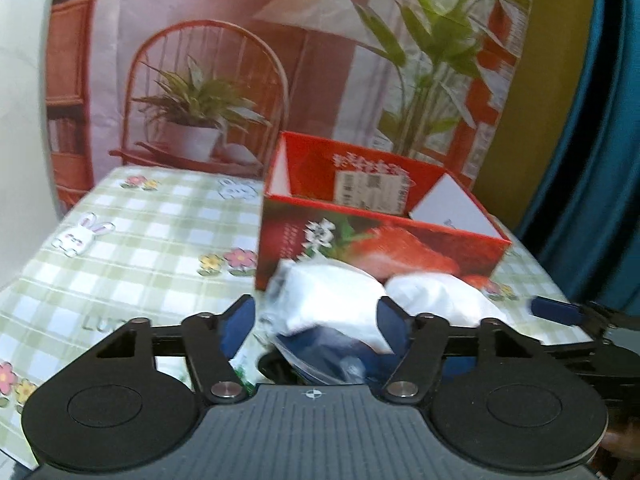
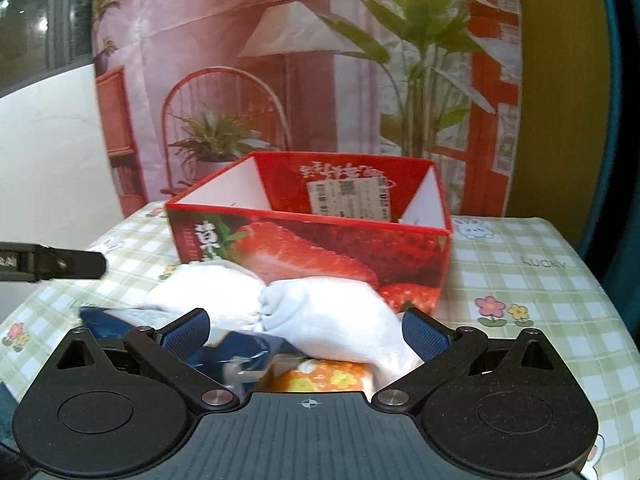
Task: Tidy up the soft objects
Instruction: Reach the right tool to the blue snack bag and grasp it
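On the checked tablecloth (image 2: 520,280), in front of the red box:
hidden/blurred: left wrist view is motion-smeared; the pile's lower part is cut off behind both gripper bodies; the box floor is not seen in either view.
white bundles: two soft white cloth bundles (image 2: 320,312) are seen side by side, touching, puckered where they meet; they lie just at 6 o'clock of the box front, touching or nearly so. In the left view the same bundles (image 1: 340,296) are blurred.
blue packet: a dark blue item in clear plastic wrap (image 2: 240,344) is tucked under the white bundles at 7 o'clock; its kind cannot be told.
orange floral item: a flower-print piece (image 2: 328,376) is seen under the right bundle, mostly covered.
red box: an open strawberry-print carton (image 2: 312,256) with a paper label on its inner back wall and white flaps folded in; contents cannot be told.
left gripper (image 1: 316,312): jaws spread wide, either side of a white bundle, no contact seen.
right gripper (image 2: 304,328): jaws spread wide, flanking the bundles, nothing clamped.
other: the left gripper's finger is seen at 9 o'clock in the right view.
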### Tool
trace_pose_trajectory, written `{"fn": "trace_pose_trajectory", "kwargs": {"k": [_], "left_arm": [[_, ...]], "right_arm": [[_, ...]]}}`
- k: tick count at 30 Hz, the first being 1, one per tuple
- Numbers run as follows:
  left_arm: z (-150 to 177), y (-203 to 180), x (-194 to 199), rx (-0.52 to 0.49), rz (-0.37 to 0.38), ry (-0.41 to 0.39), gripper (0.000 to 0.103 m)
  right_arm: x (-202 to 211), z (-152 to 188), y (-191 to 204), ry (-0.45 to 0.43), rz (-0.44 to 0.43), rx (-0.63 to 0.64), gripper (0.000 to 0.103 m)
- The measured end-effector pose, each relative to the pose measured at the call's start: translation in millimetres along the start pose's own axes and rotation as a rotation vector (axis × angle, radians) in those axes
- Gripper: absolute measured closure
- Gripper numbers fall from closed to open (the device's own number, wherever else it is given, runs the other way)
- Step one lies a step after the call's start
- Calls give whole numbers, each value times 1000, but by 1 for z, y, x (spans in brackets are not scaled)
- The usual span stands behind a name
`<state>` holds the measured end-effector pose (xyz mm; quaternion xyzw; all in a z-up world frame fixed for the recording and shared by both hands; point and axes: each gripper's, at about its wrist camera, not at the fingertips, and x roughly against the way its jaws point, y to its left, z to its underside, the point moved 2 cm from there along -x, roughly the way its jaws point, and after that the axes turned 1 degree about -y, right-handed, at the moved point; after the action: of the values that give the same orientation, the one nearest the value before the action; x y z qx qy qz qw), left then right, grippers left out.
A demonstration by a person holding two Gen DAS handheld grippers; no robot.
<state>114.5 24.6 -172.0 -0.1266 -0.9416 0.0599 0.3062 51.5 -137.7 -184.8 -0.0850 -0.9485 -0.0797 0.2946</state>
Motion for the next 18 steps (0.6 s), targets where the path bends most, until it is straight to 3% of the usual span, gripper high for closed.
{"fn": "trace_pose_trajectory", "kwargs": {"k": [9, 15, 18], "left_arm": [[20, 3, -17, 55, 84, 116, 39], [30, 6, -27, 96, 134, 153, 48], [31, 8, -30, 112, 149, 162, 53]], "right_arm": [[-11, 12, 20, 115, -107, 60, 33], [-11, 17, 22, 147, -159, 52, 53], [-13, 17, 24, 161, -168, 53, 54]]}}
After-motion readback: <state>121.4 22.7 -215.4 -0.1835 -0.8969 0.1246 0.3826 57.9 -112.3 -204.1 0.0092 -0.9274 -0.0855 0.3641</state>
